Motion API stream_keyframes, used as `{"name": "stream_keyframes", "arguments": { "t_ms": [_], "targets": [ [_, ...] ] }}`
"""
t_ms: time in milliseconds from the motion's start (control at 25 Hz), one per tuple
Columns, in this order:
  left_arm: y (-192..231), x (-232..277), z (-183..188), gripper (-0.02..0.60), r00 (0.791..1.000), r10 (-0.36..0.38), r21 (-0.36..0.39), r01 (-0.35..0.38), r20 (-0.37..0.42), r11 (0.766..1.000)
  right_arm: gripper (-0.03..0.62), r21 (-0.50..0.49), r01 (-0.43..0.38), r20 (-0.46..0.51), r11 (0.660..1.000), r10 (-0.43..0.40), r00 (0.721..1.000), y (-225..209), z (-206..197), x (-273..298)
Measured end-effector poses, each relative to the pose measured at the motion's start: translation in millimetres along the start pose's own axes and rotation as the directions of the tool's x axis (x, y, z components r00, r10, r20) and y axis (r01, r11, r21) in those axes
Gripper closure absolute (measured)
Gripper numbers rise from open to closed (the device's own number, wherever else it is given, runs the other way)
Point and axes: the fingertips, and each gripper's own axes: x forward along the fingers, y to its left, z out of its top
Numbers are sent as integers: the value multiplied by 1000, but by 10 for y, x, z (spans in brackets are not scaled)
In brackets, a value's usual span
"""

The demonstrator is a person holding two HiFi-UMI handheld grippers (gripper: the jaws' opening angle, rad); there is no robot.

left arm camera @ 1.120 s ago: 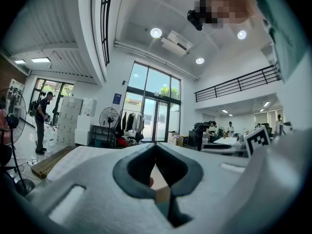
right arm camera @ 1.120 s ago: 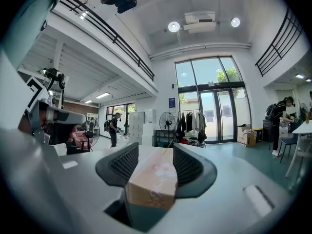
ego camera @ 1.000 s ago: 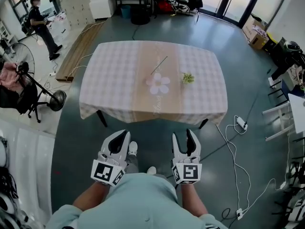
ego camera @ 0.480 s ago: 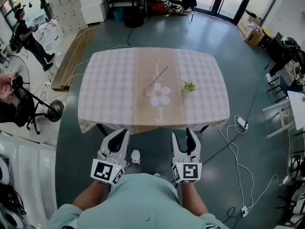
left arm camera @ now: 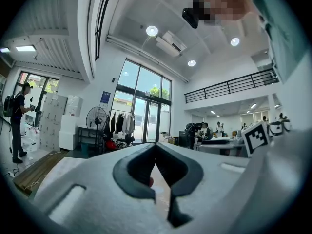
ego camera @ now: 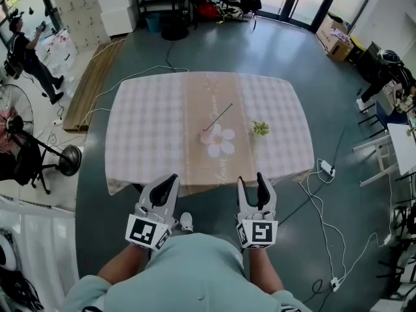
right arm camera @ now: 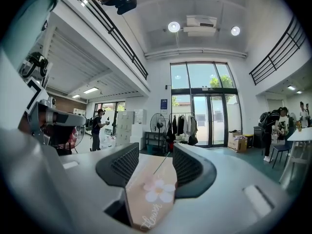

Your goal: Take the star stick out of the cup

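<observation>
Facing worktop [ego camera: 149, 129], reach stage, nothing grasped. Right tool [ego camera: 251, 181] jaws apart, empty; left tool [ego camera: 168, 181] jaws together. Next: reach star stick [ego camera: 221, 114], pinch, lift.

We are in a large, high-ceilinged hall that looks like a studio or lab workspace. A cloth-covered table [ego camera: 149, 135] stands alone on a bare grey floor [ego camera: 214, 44]. Cables and a power strip [ego camera: 325, 168] trail to the right of the table. Cardboard boxes [ego camera: 333, 41], white cabinets [ego camera: 114, 15] and tall glass doors [right arm camera: 202, 113] lie beyond it, and a mezzanine railing [left arm camera: 229, 87] runs high above.
</observation>
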Motion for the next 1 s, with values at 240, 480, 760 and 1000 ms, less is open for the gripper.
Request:
{"name": "stream_keyframes", "arguments": {
  "t_ms": [240, 480, 760, 1000],
  "targets": [
    [307, 108, 31, 580, 999, -42, -3, 42, 1, 999, 399, -5, 47, 7, 999, -47, 999, 87, 58, 244],
    [532, 232, 12, 580, 997, -79, -10, 79, 10, 997, 399, -4, 96, 6, 995, -96, 995, 81, 51, 428],
    [692, 378, 32, 580, 998, -67, -28, 67, 7, 997, 399, 15, 76, -29, 997, -76, 997, -1, 6, 748],
    [809, 449, 47, 580, 1000, -11, -27, 12, 18, 1000, 399, 39, 54, -42, 998, -52, 998, -173, -81, 1099]
  ]
}}
